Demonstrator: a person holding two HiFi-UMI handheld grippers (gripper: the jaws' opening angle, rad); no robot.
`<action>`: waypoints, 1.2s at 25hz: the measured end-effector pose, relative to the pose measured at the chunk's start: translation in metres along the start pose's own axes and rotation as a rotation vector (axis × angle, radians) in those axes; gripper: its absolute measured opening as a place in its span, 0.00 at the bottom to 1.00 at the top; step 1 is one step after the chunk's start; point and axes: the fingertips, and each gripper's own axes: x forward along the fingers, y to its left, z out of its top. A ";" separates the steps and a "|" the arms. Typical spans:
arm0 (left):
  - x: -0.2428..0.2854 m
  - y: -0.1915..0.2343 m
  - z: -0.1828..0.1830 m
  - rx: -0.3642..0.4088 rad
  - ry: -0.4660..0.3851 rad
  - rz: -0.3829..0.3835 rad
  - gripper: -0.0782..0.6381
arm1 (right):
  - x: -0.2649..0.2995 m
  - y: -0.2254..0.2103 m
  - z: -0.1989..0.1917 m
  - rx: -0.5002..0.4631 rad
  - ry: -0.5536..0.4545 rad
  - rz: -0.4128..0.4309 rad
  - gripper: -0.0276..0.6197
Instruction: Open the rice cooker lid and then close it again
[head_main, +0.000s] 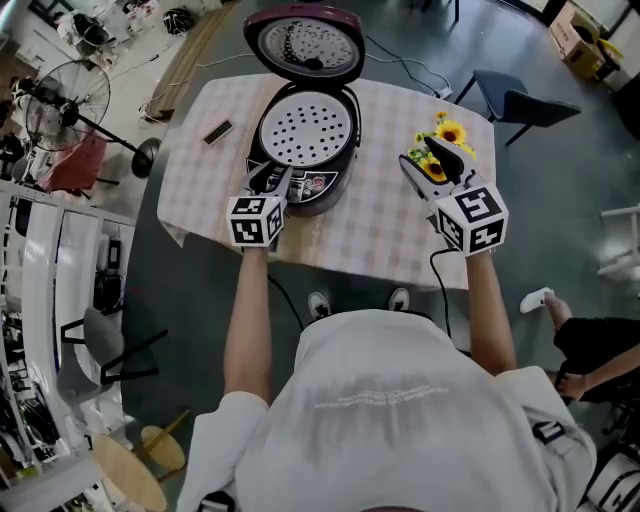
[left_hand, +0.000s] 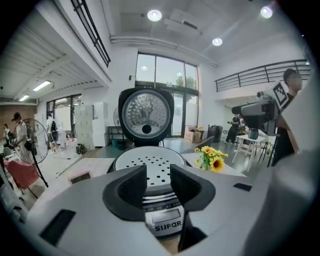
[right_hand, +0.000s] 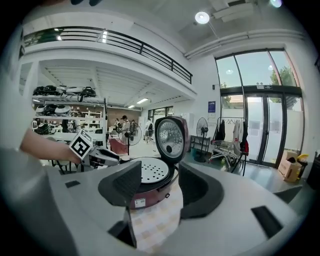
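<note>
Left gripper (head_main: 268, 182) sits at the front of the rice cooker (head_main: 335, 165), jaws slightly apart, nothing clamped; contact with the cooker cannot be told. Right gripper (head_main: 428, 166), to the cooker's right over the checked tablecloth (head_main: 380, 235) and near the sunflowers (head_main: 450, 133), has jaws wide apart and empty. The cooker's lid (head_main: 303, 42) stands raised upright at the cooker's back, a perforated plate (head_main: 305, 128) across the pot mouth.

The left gripper (head_main: 272, 178) hides part of the rice cooker's (head_main: 305, 130) front panel (head_main: 320, 184). A dark object (head_main: 217, 132) left of it is too small to name.
</note>
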 end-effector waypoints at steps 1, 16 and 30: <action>-0.003 0.002 0.008 -0.005 -0.030 0.005 0.33 | 0.000 -0.002 0.003 -0.006 -0.007 -0.002 0.42; -0.096 0.001 0.130 0.144 -0.315 0.063 0.33 | -0.013 -0.013 0.069 -0.108 -0.128 -0.004 0.42; -0.112 0.012 0.122 0.181 -0.285 0.077 0.33 | 0.000 0.001 0.078 -0.146 -0.108 0.002 0.41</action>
